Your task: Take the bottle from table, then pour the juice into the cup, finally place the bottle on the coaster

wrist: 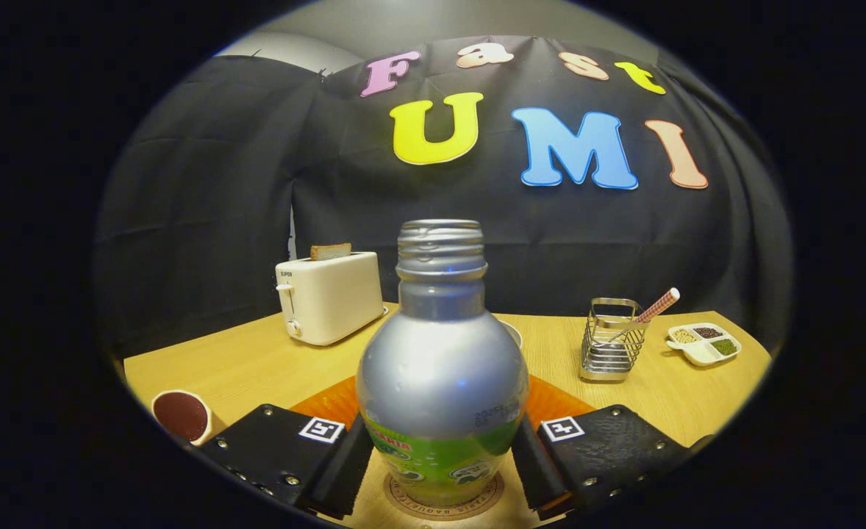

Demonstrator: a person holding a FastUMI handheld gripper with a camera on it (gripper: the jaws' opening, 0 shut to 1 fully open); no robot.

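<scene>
The silver bottle (442,367) with a green label and an uncapped threaded neck stands upright between my fingers. Its base rests on the round wooden coaster (444,507). My gripper (442,459) is shut on the bottle, with both black pads (348,459) pressed against the label's sides. Beside the left finger stands the cup (181,416), which holds dark red juice.
An orange mat (334,402) lies just beyond the fingers on the wooden table (256,360). A white toaster (328,296) with a slice of bread stands at the back left. To the right are a wire holder (611,339) with a striped straw and a divided dish (703,342).
</scene>
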